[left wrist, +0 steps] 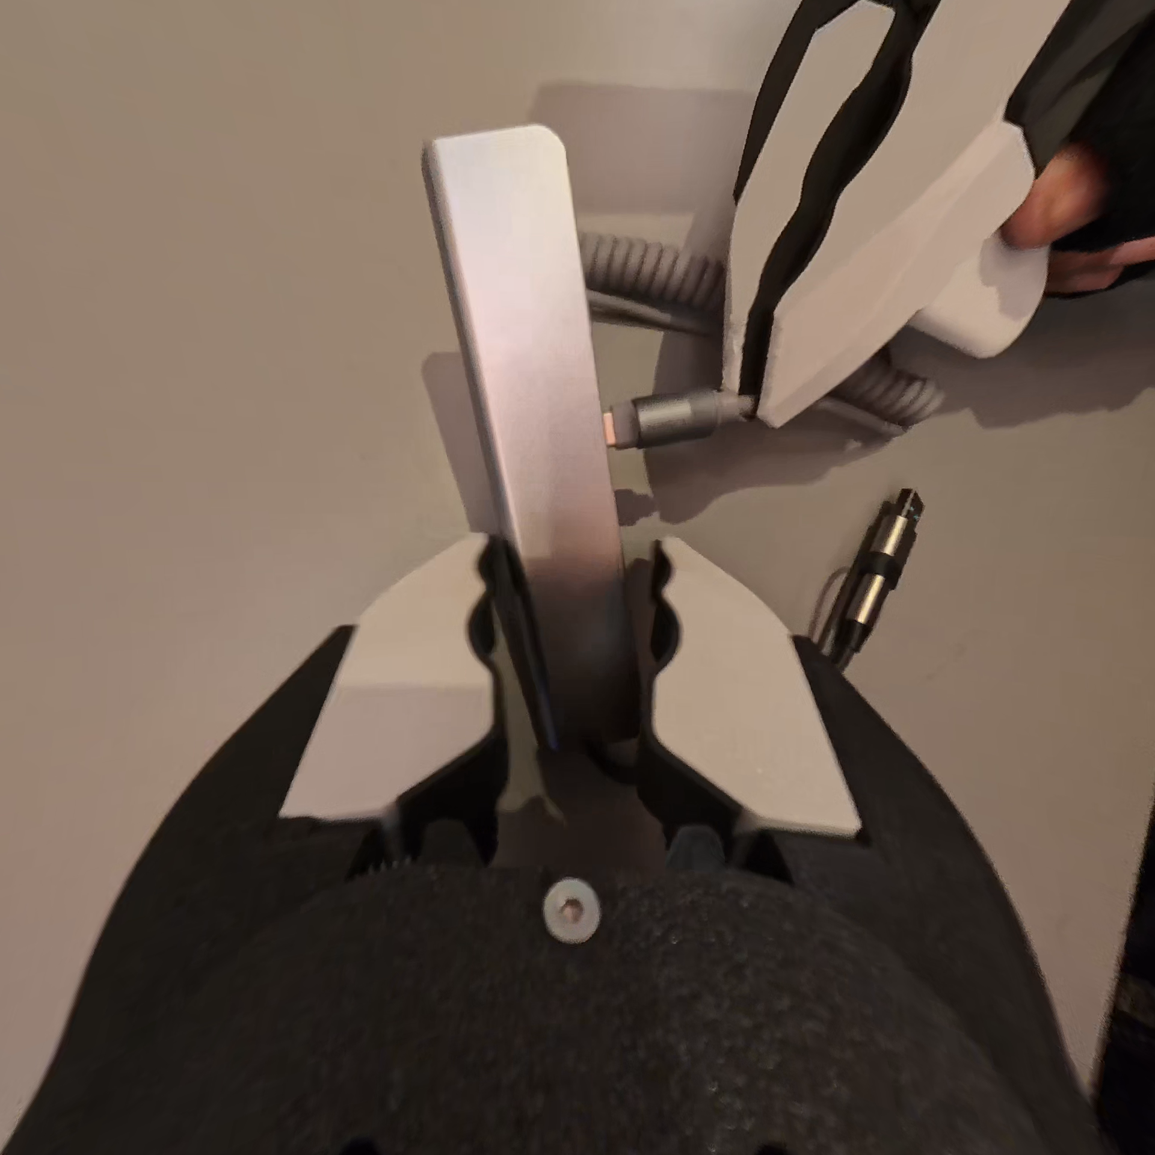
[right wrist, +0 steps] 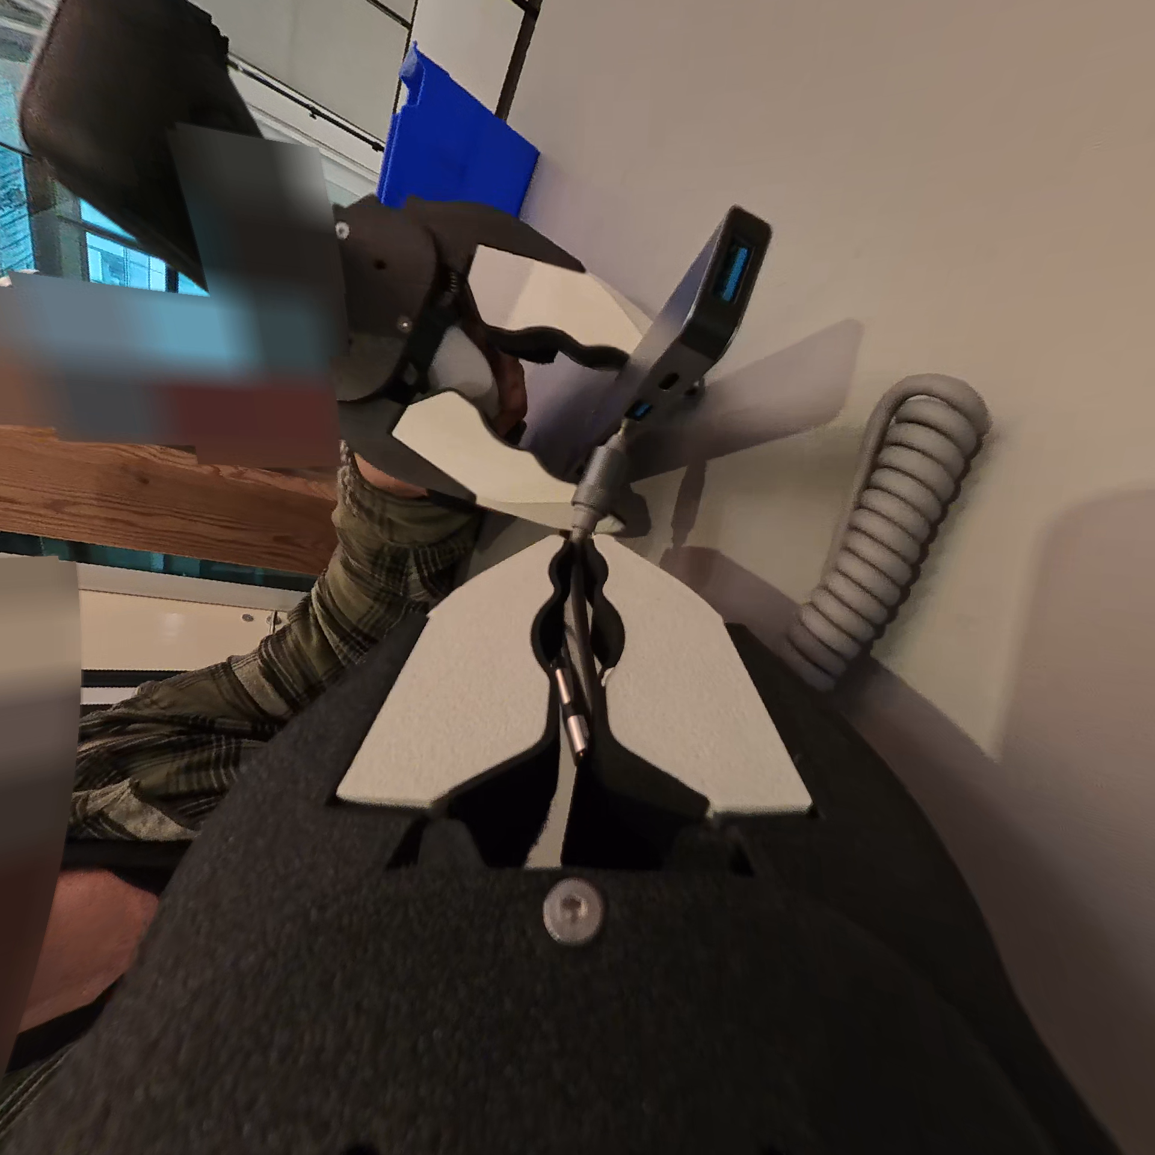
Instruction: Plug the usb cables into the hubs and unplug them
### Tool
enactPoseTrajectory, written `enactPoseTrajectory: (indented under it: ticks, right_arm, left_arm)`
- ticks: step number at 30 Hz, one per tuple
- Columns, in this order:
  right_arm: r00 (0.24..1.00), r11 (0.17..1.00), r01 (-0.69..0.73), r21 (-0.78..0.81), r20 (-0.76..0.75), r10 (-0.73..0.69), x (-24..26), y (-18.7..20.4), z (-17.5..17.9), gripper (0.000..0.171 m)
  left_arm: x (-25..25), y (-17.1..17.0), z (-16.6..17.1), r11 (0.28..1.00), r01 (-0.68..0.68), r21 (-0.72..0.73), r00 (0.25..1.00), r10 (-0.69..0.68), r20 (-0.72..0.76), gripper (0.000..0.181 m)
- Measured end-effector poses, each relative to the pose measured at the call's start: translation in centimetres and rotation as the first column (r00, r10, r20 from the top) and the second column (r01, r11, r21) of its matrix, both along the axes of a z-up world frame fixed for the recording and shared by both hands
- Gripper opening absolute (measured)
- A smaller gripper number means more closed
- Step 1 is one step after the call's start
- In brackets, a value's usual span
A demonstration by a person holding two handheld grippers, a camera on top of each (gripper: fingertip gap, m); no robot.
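Two claws work over one pale, matte desk (left wrist: 187,312). Nearest in the left wrist view, the left claw (left wrist: 565,562), with flat white fingers on a rough black body and wavy black pads, is closed narrowly on the near end of one slim USB hub (left wrist: 525,350), a brushed silver-grey metal slab with rounded corners held on edge and tilted above the desk. Just beyond it on the right, one loose metal cable plug (left wrist: 881,562) with ringed grey barrel lies on the desk, apart from the hub. Farther on, the right claw (left wrist: 753,400) pinches the thin cable just behind one grey cylindrical USB plug (left wrist: 662,415), whose bright tip touches the hub's side edge; whether it is seated cannot be told. In the right wrist view the same plug (right wrist: 600,472) meets the hub (right wrist: 694,325) beside small ports, two showing blue inserts, and the right claw (right wrist: 578,544) is nearly closed on the cable. One grey coiled cable (right wrist: 887,531), ribbed like a spring, lies farther back on the desk, and one blue plastic bin (right wrist: 450,150) stands at the far edge. No readable writing shows.
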State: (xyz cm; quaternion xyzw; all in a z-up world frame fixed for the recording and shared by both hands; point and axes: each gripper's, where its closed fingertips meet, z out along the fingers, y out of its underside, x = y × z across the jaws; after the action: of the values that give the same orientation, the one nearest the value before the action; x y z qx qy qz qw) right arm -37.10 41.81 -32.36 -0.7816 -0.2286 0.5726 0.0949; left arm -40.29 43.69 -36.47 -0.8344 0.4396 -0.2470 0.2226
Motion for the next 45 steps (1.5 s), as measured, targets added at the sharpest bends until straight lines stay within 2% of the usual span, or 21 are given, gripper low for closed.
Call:
enactPoseTrajectory:
  ticks: [1, 3, 5, 9, 13, 16, 26, 33, 36, 41, 45]
  right_arm:
    - [1.0, 1.0, -0.008, 0.003, 0.004, 0.008, -0.1, -0.2, 0.0, 0.003]
    - [1.0, 1.0, -0.014, 0.009, 0.019, 0.014, -0.1, -0.4, 0.0, 0.003]
    - [0.999, 1.0, -0.021, 0.013, 0.038, 0.021, -0.1, -0.6, 0.1, 0.002]
    - [0.996, 0.999, -0.013, 0.046, 0.085, 0.009, 0.0, -0.8, 0.4, 0.002]
    - [0.996, 0.998, -0.006, 0.069, 0.087, 0.0, -0.2, -0.7, 0.6, 0.002]
    - [0.994, 0.997, -0.01, 0.08, 0.105, 0.001, -0.4, -0.6, 0.3, 0.002]
    - [0.994, 0.992, -0.025, 0.126, 0.113, 0.011, -1.0, -0.2, 0.8, 0.001]
    - [0.986, 0.966, -0.092, 0.241, 0.155, 0.056, -0.9, -0.3, 1.2, 0.004]
    - [0.966, 0.913, -0.18, 0.365, 0.24, 0.094, 0.2, -0.8, 1.2, 0.02]
    - [0.922, 0.751, -0.351, 0.56, 0.347, 0.172, 2.6, -1.1, 2.6, 0.042]
    - [0.9, 0.607, -0.427, 0.671, 0.38, 0.214, 3.8, -0.2, 4.4, 0.062]
  left_arm:
    - [0.0, 0.0, -0.1, 1.0, -0.002, -0.016, 1.0, 0.002, -0.006, 0.034]
    - [0.0, 0.0, -0.1, 1.0, 0.0, -0.022, 1.0, -0.001, -0.015, 0.032]
    - [-0.1, -0.1, -0.1, 1.0, 0.02, -0.008, 0.999, -0.021, -0.04, 0.031]
    - [-0.2, 0.5, 1.0, 0.99, 0.032, 0.14, 0.995, -0.018, -0.097, 0.03]
    - [-0.4, 0.1, 0.7, 0.995, 0.019, 0.094, 0.994, -0.009, -0.106, 0.031]
    - [-0.7, 0.3, 0.8, 0.991, 0.022, 0.135, 0.99, -0.003, -0.138, 0.031]
    - [-1.0, -0.1, 1.4, 0.995, 0.002, 0.098, 0.997, 0.005, -0.076, 0.031]
    - [-0.9, 0.3, 2.3, 0.991, -0.038, 0.13, 0.999, 0.042, -0.022, 0.03]
    - [-0.7, -0.3, 2.7, 0.988, 0.006, 0.152, 1.0, -0.001, -0.029, 0.03]
    - [-0.6, -1.1, 2.9, 0.99, 0.042, 0.131, 0.999, -0.041, -0.011, 0.03]
    - [-0.3, -1.7, 3.6, 0.99, 0.074, 0.117, 0.997, -0.077, 0.028, 0.03]
